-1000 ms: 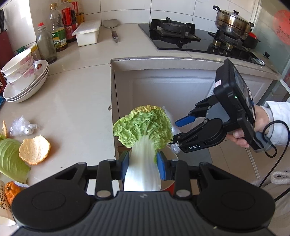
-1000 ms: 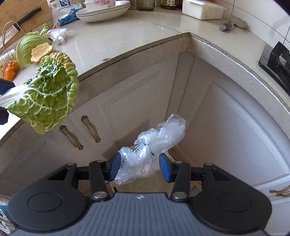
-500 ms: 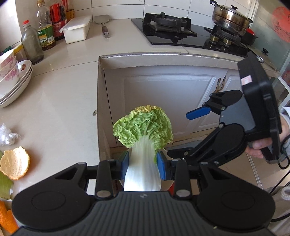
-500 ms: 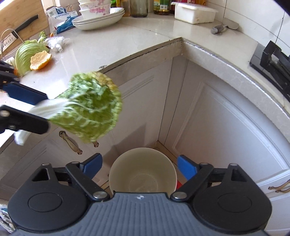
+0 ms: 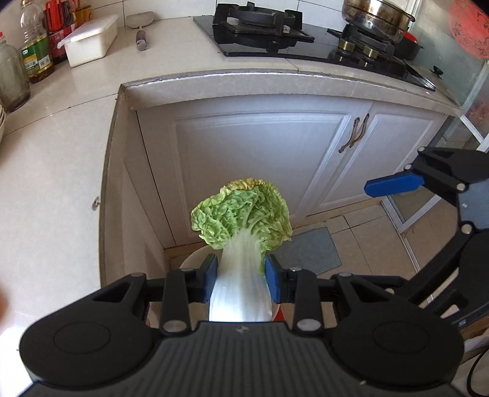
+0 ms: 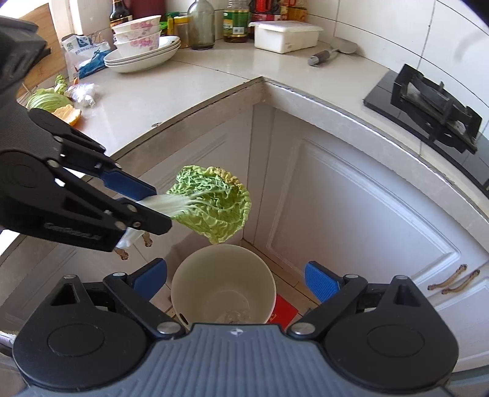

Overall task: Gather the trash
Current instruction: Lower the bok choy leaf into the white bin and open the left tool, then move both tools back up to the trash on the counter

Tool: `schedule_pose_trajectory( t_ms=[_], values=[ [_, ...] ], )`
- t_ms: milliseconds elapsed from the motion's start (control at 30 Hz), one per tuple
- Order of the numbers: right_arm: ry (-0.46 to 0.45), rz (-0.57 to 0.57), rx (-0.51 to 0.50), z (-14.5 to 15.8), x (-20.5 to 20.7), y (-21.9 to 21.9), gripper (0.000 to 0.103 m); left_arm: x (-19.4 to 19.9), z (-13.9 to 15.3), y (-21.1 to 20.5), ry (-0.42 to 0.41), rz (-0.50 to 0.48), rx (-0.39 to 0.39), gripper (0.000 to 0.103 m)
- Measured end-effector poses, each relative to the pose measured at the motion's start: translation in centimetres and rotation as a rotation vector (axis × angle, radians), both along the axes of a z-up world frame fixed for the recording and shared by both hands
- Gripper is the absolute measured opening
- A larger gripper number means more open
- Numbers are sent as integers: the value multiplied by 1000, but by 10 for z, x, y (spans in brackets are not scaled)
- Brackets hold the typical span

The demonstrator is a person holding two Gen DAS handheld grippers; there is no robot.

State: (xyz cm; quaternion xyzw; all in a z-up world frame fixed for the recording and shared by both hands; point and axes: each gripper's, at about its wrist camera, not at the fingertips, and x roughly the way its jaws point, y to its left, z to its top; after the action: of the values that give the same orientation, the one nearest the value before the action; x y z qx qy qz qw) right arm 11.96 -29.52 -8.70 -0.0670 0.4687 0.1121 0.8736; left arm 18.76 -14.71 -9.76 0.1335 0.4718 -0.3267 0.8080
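My left gripper (image 5: 241, 278) is shut on the white stem of a cabbage leaf (image 5: 244, 210) and holds it out past the counter edge. In the right wrist view the left gripper (image 6: 152, 204) holds the cabbage leaf (image 6: 214, 207) right above a white trash bin (image 6: 223, 284) on the floor in the cabinet corner. My right gripper (image 6: 235, 279) is open and empty above the bin; a crumpled clear plastic bag (image 6: 233, 316) lies at the bin's bottom. The right gripper's blue fingertip (image 5: 394, 184) shows at the right of the left wrist view.
On the counter (image 6: 146, 100) lie an orange peel (image 6: 68, 113), a cabbage piece (image 6: 45, 100) and a plastic wad (image 6: 81, 93), with stacked bowls and plates (image 6: 140, 49) and bottles behind. A gas stove (image 5: 266, 27) and a pot (image 5: 376, 15) are at the right.
The right gripper opened and the plastic bag dropped into the bin. The left gripper carried the cabbage leaf rightward off the counter to above the bin. The right gripper drew back to the right.
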Motion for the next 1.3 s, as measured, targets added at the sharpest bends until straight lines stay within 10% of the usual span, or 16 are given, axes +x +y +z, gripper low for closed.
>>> schedule_pose_trajectory(
  t_ms=[333, 1300],
  values=[
    [-16, -62, -4, 6, -11, -8, 99, 6, 0, -8, -79, 41, -19, 79],
    [-230, 154, -47, 69, 1, 55, 103, -55, 80, 82, -364, 454, -38, 89]
  ],
)
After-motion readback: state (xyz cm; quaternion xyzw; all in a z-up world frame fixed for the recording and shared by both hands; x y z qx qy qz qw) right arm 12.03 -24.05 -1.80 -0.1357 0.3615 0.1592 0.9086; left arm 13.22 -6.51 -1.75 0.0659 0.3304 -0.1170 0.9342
